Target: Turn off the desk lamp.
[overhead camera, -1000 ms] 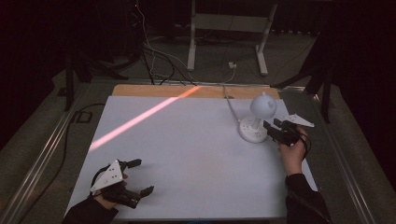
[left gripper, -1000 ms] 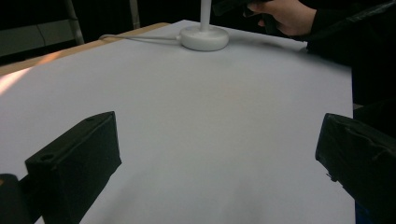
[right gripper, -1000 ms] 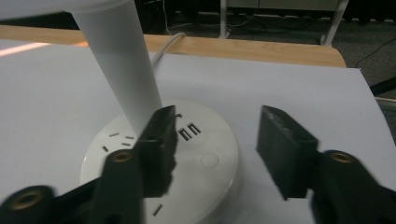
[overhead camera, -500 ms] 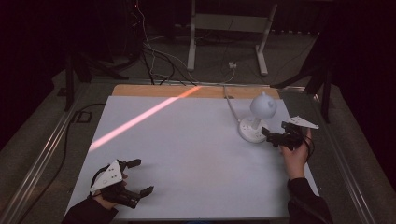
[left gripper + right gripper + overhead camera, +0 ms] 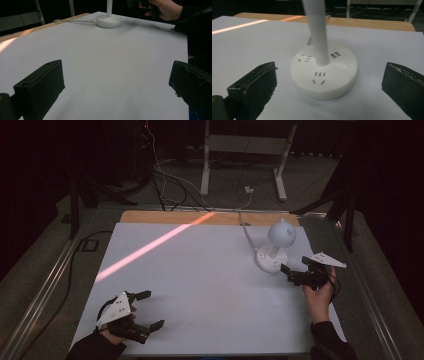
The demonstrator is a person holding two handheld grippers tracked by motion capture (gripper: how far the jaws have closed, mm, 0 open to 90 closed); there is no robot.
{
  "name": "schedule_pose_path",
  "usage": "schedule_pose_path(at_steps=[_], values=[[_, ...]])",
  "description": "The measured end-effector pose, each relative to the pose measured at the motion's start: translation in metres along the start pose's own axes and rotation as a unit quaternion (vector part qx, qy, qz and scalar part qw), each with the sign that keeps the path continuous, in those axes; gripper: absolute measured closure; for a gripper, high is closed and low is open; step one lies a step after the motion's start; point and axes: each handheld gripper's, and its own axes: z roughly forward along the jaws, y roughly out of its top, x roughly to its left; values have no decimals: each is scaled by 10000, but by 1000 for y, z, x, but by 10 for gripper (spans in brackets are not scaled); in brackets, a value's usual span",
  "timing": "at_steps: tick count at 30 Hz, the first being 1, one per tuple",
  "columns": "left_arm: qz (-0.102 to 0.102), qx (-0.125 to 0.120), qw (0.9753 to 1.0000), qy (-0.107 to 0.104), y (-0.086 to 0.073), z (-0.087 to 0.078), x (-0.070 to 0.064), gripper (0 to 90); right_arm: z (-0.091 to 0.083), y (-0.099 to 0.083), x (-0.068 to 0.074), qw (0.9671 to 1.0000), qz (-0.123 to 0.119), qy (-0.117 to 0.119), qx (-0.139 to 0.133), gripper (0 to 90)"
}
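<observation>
Right gripper [image 5: 292,272] sits just beside the white desk lamp [image 5: 274,251] at the far right of the white table [image 5: 200,285], held there by the person's right hand [image 5: 320,292]; its jaws are spread wide and hold nothing; in the right gripper view they flank the lamp's round base [image 5: 324,73] without touching it. The base lies flat on the table; it carries socket slots, two small ports and a round button [image 5: 344,66] to the right of the stem [image 5: 317,32], which rises upright from the centre; the globe-shaped head [image 5: 281,233] tops the stem; a white cable [image 5: 246,232] runs from the base toward the far edge.

Left gripper [image 5: 145,310] rests at the near left corner, well apart from the lamp; jaws likewise spread and empty; its own view looks across bare table to the lamp base [image 5: 109,21] and the other hand [image 5: 162,8] beyond.

Assessment: the step in hand appears to be the approach to the lamp base, with no contact made. Whether the aim is the button or a grasp of the base cannot be told. The next move would call for a short, level advance; for the button, one jaw tip lowered squarely onto it, clear of the stem; for a grasp, jaws closing evenly on the base rim; a push off-centre could slide or tip the lamp
</observation>
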Motion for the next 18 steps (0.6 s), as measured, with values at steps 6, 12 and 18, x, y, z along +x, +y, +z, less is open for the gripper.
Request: schedule_pose_path(at_steps=[6, 12, 18], values=[[1, -9, 10000, -14, 0, 0, 0, 6, -17, -7, 16, 9998, -24, 174, -60, 0], [13, 16, 10000, -15, 0, 0, -1, 6, -30, -18, 30, 9996, -96, 279, -23, 0], [4, 14, 10000, -15, 0, 1, 0, 6, -37, -27, 42, 9985, 35, 536, 51, 0]])
